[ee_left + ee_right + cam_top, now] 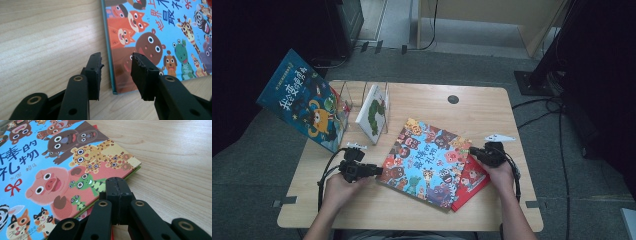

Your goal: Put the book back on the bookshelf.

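1. Animal picture book (428, 161): a closed hardcover with a light blue front crowded with cartoon animals, among them a pig, a leopard, foxes, a bear and a giraffe, plus dark blue Chinese characters.
2. Pose: it lies flat, cover up, turned at an angle to the bench (422, 210) edges.
3. Place: centre of the bench, towards its near edge.
4. Support: its right part rests on a red book (472, 181), which protrudes beyond its right edge and near corner.
5. Detail: the left gripper view shows a teal spine edge (109, 47) and a corner flat on the wood; the right gripper view shows a green lining edge (130, 173) below the cover.
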`<state>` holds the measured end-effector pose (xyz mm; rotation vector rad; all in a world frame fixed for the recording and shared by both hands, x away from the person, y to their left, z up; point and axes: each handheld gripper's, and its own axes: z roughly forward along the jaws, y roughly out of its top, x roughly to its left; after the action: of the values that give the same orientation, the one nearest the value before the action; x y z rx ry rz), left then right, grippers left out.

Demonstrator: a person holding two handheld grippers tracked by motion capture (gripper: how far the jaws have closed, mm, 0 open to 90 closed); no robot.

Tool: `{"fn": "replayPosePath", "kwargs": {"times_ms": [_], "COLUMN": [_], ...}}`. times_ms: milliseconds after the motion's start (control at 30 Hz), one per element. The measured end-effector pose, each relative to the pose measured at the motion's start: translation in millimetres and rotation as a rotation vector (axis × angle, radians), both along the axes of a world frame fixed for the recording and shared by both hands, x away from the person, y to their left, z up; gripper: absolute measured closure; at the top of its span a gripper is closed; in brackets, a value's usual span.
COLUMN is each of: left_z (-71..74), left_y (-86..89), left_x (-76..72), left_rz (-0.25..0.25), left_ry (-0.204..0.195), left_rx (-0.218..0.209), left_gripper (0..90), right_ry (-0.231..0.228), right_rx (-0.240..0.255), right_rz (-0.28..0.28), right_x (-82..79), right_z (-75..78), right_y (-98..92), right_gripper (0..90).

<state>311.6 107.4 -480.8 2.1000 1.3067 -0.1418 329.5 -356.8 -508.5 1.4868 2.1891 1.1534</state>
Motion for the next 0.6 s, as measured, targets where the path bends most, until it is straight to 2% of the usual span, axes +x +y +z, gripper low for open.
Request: {"fn": "replayPosePath", "kwargs": {"times_ms": [167,600], "left_z": [2.0,-1.7], "left_y": [0.5,-14.2], "left_x": [9.1,35.2], "left_rz": [0.001,-0.034], "left_ry": [-0.013,-0.01], "left_rx": [-0.023,-0.012], "left_gripper": [55.4,52.2], "right_ry": [-0.011,-0.031], "right_rx": [-0.001,0.015], "right_rz": [0.004,0.022], "right_x": [-6.1,-29.7], "right_z": [1.8,4.7], "right_y": [0.1,6.9], "right_gripper": [90.0,90.0]}}
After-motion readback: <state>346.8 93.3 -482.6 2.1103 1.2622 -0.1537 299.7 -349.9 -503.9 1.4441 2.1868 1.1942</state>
